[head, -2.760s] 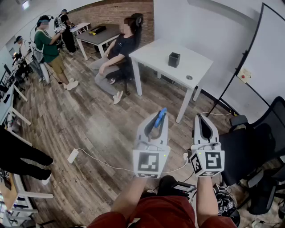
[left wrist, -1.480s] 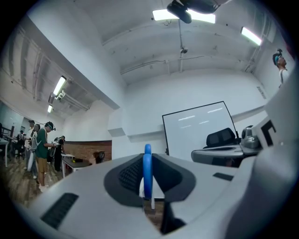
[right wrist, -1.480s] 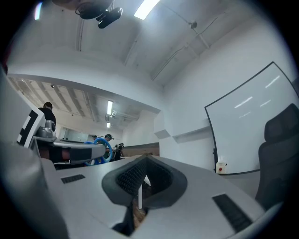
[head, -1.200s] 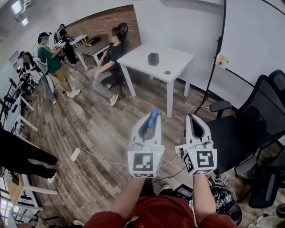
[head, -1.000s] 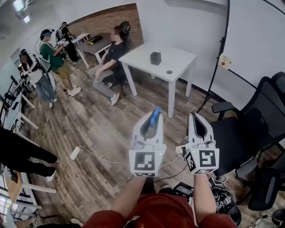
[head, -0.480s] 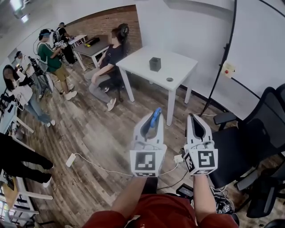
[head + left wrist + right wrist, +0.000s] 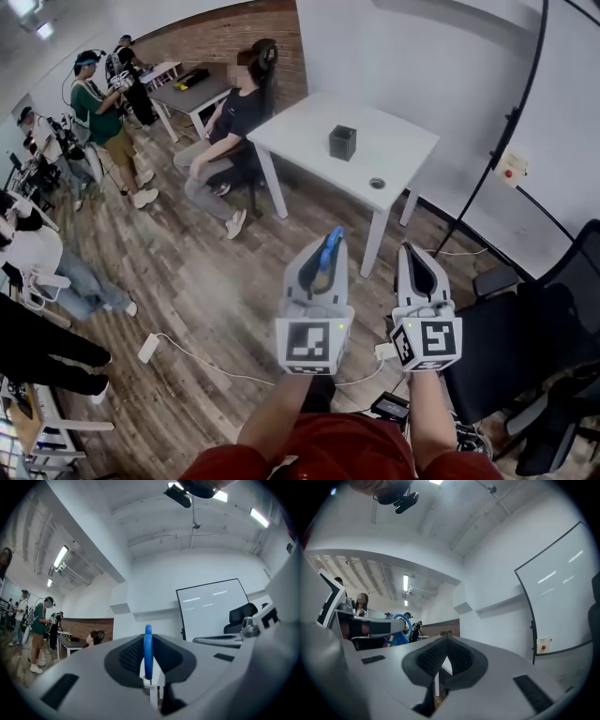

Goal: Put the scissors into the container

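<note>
Over the last few seconds the white table [image 7: 309, 127] has slid from the upper middle of the head view to a spot a little lower and to the right, and it looks somewhat larger. Both grippers have kept their place at the lower centre. This reads as the person walking towards the table, so the carry is under way and the drop is not yet due.

The left gripper [image 7: 319, 255] stays clamped on the scissors [image 7: 332, 244], as in every earlier frame. In the left gripper view the blue part stands edge-on between the dark pads [image 7: 129, 656], a thin smooth plastic strip with a rounded top. The right gripper view shows blue loop handles [image 7: 396, 630] at its left.

The right gripper [image 7: 419, 262] has its jaws together with nothing between them.

The container [image 7: 342, 142] sits well apart from both grippers, on the table in the upper centre — a small dark box, square in plan and open at the top. A small dark ring [image 7: 377, 183] lies near it. The table top is smooth and matte on square legs, and the floor [image 7: 187, 272] is wood-grain plank.
</note>
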Action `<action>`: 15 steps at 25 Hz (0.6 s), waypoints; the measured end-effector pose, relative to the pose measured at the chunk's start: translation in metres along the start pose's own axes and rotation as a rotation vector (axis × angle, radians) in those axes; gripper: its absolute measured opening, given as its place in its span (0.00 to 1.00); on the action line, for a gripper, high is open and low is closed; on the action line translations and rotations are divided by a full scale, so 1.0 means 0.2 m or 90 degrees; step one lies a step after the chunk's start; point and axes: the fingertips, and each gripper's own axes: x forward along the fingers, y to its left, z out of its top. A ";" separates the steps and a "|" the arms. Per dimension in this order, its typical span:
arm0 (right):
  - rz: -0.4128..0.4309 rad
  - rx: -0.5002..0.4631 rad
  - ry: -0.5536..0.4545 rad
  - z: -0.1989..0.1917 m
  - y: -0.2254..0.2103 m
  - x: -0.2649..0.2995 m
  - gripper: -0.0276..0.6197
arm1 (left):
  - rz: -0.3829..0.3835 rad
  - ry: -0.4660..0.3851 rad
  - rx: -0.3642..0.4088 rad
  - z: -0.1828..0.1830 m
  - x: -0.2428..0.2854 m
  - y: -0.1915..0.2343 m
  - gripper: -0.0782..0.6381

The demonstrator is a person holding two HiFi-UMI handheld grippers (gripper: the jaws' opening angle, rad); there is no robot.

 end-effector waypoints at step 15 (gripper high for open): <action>-0.031 -0.013 0.004 -0.09 0.08 1.02 0.05 | -0.036 0.007 -0.009 -0.15 0.76 0.70 0.18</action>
